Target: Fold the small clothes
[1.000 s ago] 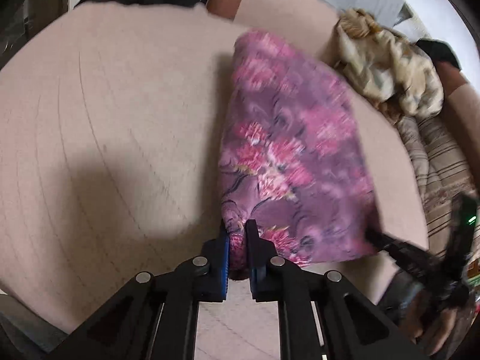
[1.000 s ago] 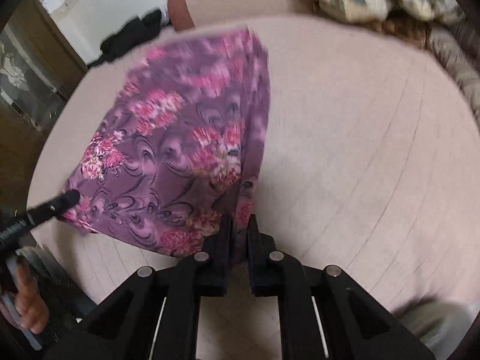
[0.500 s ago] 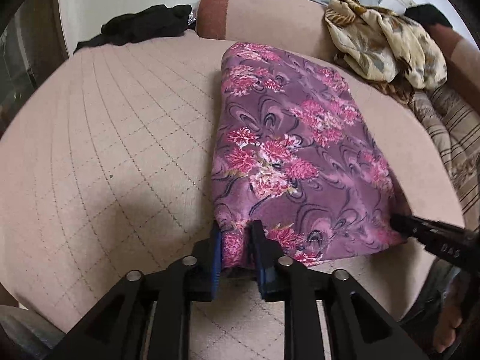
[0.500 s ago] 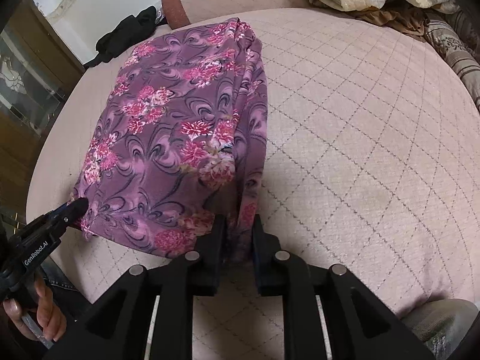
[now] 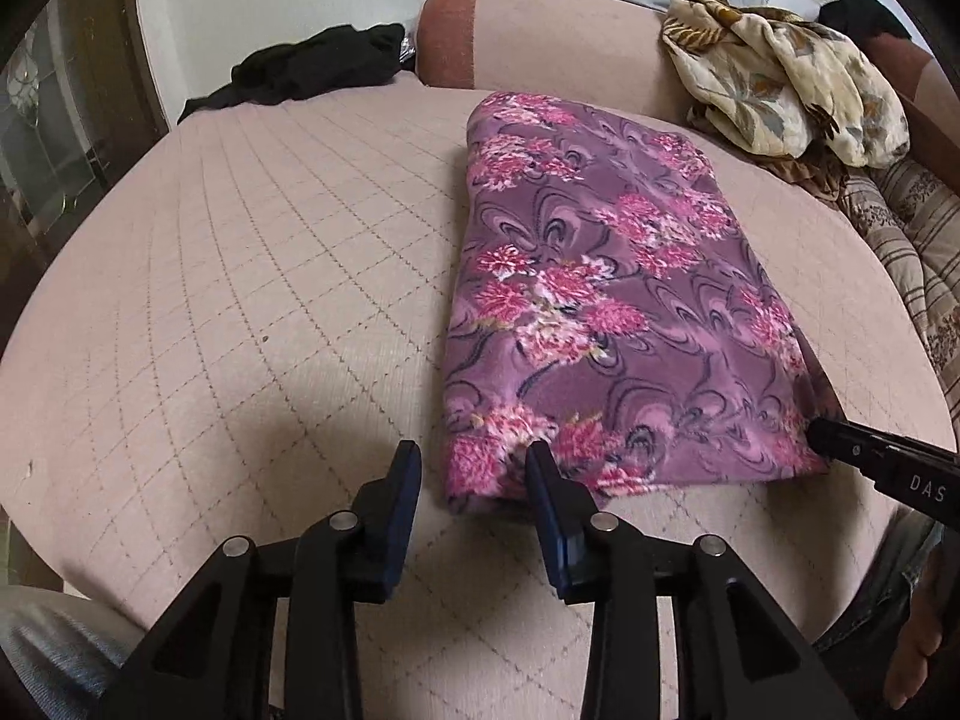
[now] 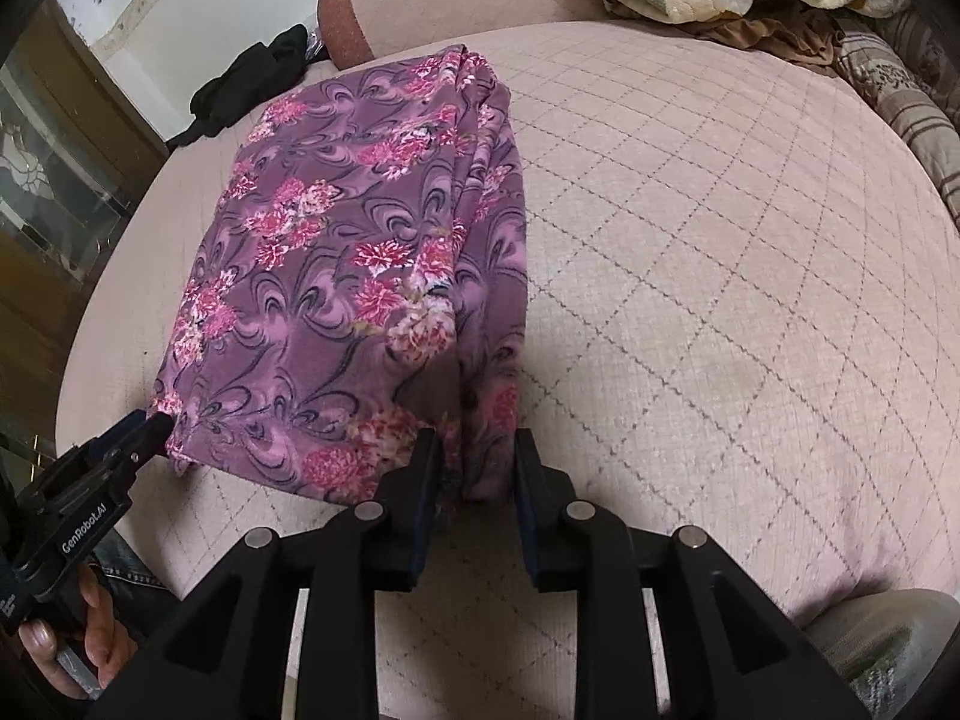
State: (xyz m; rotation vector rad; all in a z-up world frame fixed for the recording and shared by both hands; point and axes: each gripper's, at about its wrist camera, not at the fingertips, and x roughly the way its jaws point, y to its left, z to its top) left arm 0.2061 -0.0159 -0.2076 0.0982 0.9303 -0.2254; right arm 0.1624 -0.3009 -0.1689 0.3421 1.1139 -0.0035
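A purple garment with pink flowers (image 5: 606, 300) lies folded in a long strip on the pink quilted cushion (image 5: 252, 276). It also shows in the right wrist view (image 6: 348, 276). My left gripper (image 5: 471, 465) is open, its fingers standing to either side of the garment's near left corner. My right gripper (image 6: 477, 450) is open around the garment's near right corner, the cloth lying slack between its fingers. The right gripper's tip shows in the left wrist view (image 5: 840, 441) at the garment's right corner. The left gripper shows in the right wrist view (image 6: 129, 432).
A black garment (image 5: 312, 69) lies at the cushion's far left edge. A cream floral cloth (image 5: 780, 72) is heaped on the sofa back at the far right. A striped cushion (image 5: 918, 252) lies at the right. A glass-fronted cabinet (image 6: 54, 192) stands to the left.
Both grippers lowered the garment's near edge onto the cushion and opened, letting go of its corners. The garment has come to rest flat.
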